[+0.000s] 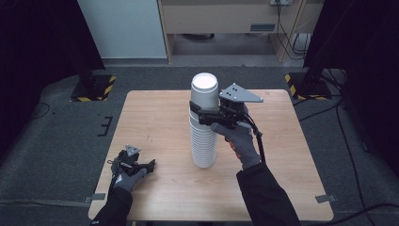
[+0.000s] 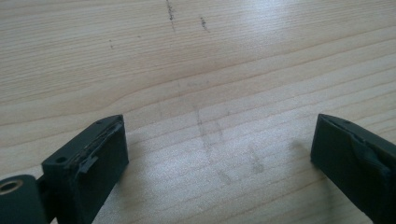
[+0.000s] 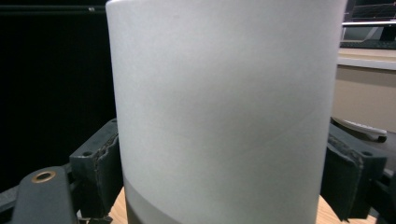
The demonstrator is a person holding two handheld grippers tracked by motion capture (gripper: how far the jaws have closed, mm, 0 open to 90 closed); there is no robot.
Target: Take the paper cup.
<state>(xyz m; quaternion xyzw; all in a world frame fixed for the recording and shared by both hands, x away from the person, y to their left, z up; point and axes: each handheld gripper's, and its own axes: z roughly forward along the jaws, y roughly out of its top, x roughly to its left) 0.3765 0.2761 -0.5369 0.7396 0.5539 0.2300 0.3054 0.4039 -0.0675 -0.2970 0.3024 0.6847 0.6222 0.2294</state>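
While the right gripper (image 1: 200, 113) stood level with the upper part of the stack of white paper cups (image 1: 203, 136), its jaws lay one on each side of the top cup (image 1: 204, 92), whose wall showed close up between them in the right gripper view (image 3: 224, 107). In that view both pads (image 3: 105, 172) sat at the cup's wall and appeared to touch it, so the grip was judged closed on the top cup, although the pressure could not be read. The stack stood upright on the wooden table (image 1: 155, 117), near its middle. The top cup remained nested in the cups below it.

The step in hand was judged to be removal of the top cup from the stack. The next move called for a straight upward lift along the stack's axis, with grip firm enough to hold the thin wall but not to crush it. A tilted pull could drag the lower cups along or tip the stack.

The left gripper (image 1: 136, 165) rested on the table well to the left of the stack, toward the person's side. Its jaws stood wide apart over bare wood (image 2: 210, 93) and held nothing.

Container contents: the mouth of the top cup faced up and showed a plain white interior, with nothing visible inside.
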